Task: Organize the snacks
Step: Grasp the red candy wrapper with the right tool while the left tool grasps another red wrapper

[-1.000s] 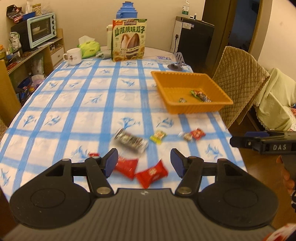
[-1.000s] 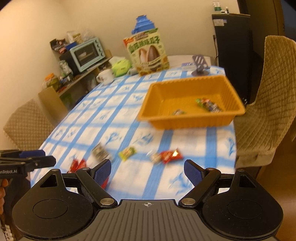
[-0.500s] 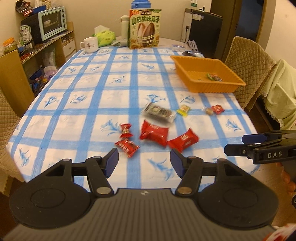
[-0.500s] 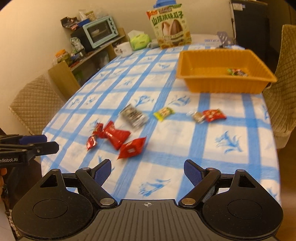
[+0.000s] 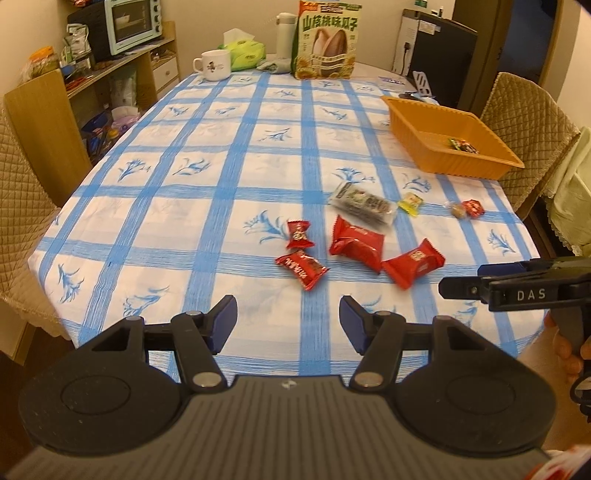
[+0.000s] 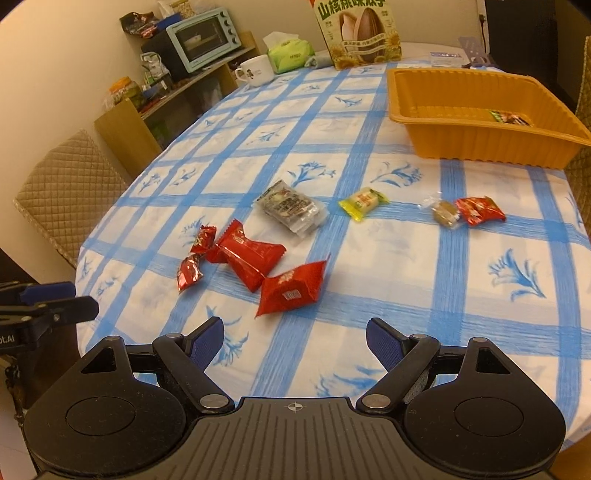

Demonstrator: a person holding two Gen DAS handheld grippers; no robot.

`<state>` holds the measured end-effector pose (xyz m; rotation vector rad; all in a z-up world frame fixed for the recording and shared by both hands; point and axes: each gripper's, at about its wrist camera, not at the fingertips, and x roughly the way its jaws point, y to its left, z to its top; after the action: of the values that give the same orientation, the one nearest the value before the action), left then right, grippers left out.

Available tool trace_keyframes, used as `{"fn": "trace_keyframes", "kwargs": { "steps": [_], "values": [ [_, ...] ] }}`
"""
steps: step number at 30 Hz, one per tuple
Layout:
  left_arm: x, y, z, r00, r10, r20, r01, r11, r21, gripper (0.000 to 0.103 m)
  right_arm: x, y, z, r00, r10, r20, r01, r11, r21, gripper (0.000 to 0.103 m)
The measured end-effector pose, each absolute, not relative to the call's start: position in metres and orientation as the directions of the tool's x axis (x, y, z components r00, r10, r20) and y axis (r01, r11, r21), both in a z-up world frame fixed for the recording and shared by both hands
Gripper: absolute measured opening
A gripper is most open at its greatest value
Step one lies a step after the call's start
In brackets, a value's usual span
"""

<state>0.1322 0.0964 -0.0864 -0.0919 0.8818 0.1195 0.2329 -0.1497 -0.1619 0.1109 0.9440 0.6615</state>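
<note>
black gripper [image 5: 288,317], blue pads [image 5: 225,314]

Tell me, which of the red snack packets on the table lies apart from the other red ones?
The small red packet beside the clear-wrapped brown candy, nearest the orange basket. The other four red packets cluster together.

- I see a long table [image 5: 207,192] under a white cloth with blue checks, lit by warm yellowish light.
- Quilted tan chairs [image 5: 524,110] stand at its sides.
- Along the plain cream wall [image 6: 55,74] runs a low wooden shelf unit [image 5: 48,110], crowded with jars and packets, with a pale green toaster oven [image 5: 129,26] on top.
- At the far end I make out a white mug [image 5: 214,64], a green tissue pack [image 5: 245,55] and a black cabinet [image 5: 436,59].
</note>
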Motion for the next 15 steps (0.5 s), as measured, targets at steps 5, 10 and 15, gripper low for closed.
{"fn": "trace_keyframes", "kwargs": {
  "steps": [5,10,15],
  "values": [
    [0.134,0.104,-0.091,0.622,0.085,-0.778,-0.165,0.986,-0.025,0.059,0.244,-0.139,-0.169,0.397,0.575,-0.715,-0.464,0.798,0.384,0.074],
    [0.137,0.111,-0.097,0.610,0.099,-0.786,-0.194,0.981,-0.027,0.058,0.257,-0.129,-0.178,0.395,0.571,-0.720,-0.433,0.807,0.402,0.062],
    [0.139,0.118,-0.102,0.601,0.107,-0.792,-0.213,0.977,-0.030,0.057,0.268,-0.124,-0.186,0.398,0.559,-0.727,-0.398,0.819,0.412,0.054]
  ]
}}
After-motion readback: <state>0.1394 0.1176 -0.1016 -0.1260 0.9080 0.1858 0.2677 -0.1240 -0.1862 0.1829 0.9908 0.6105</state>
